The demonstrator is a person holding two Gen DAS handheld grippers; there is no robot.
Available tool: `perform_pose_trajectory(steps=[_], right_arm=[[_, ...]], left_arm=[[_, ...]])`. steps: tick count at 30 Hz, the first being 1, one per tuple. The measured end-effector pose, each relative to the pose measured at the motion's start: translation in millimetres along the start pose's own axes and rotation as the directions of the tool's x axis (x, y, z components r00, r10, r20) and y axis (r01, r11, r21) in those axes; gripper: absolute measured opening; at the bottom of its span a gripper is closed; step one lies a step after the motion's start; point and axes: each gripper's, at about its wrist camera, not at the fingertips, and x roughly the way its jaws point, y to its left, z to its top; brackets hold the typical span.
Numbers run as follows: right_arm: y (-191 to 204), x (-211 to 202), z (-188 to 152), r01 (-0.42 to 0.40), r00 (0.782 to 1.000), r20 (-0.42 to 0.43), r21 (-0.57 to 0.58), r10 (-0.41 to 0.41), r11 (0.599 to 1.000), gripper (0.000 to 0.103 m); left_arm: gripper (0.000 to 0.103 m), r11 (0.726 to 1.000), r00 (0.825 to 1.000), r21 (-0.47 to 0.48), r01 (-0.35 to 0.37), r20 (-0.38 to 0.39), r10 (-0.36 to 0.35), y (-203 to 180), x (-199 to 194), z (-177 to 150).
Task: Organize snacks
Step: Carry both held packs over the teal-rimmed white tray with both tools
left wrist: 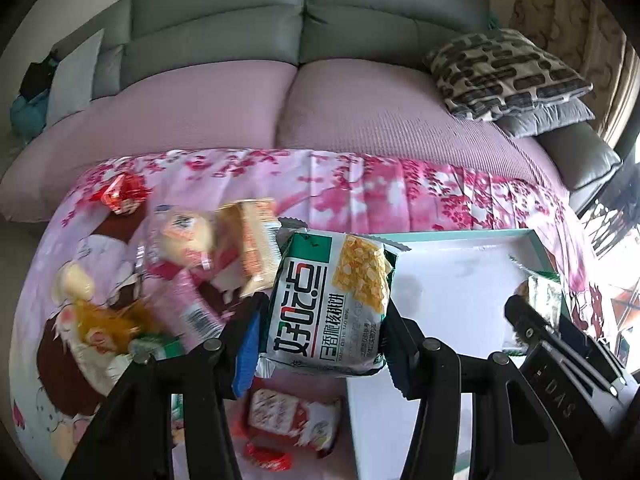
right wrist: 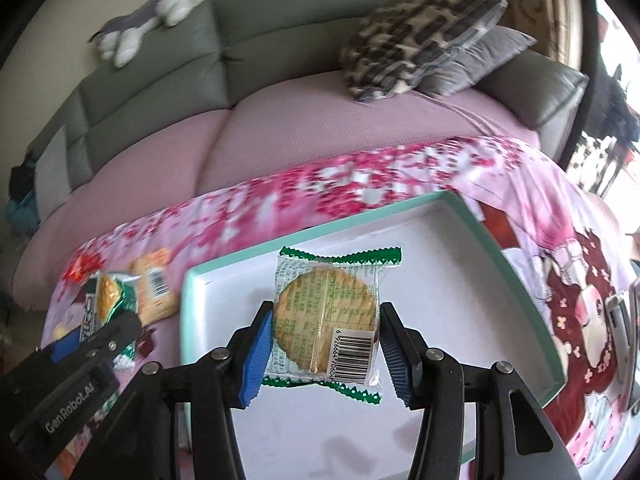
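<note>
Each gripper, left (left wrist: 320, 312) and right (right wrist: 325, 344), clamps a biscuit packet.

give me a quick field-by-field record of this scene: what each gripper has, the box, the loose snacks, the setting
left gripper: shut on a green and white biscuit pack, front side showing
right gripper: shut on a second biscuit pack, barcode side showing, above the box
box: shallow, white inside, mint green rim, nothing lying in it
loose snacks: scattered on the cloth beside the box
cloth: pink floral
behind: sofa with a patterned cushion
</note>
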Motion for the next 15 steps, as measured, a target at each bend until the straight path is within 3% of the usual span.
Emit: perform_pose_trajectory(steps=[15], right_arm=[[-60,33,12,0.107,0.994,-0.01,0.097,-0.106,0.99,0.054]], left_arm=[[0.055,0.996,0.999,0.087,0.008,-0.054,-0.003,-46,49,10]])
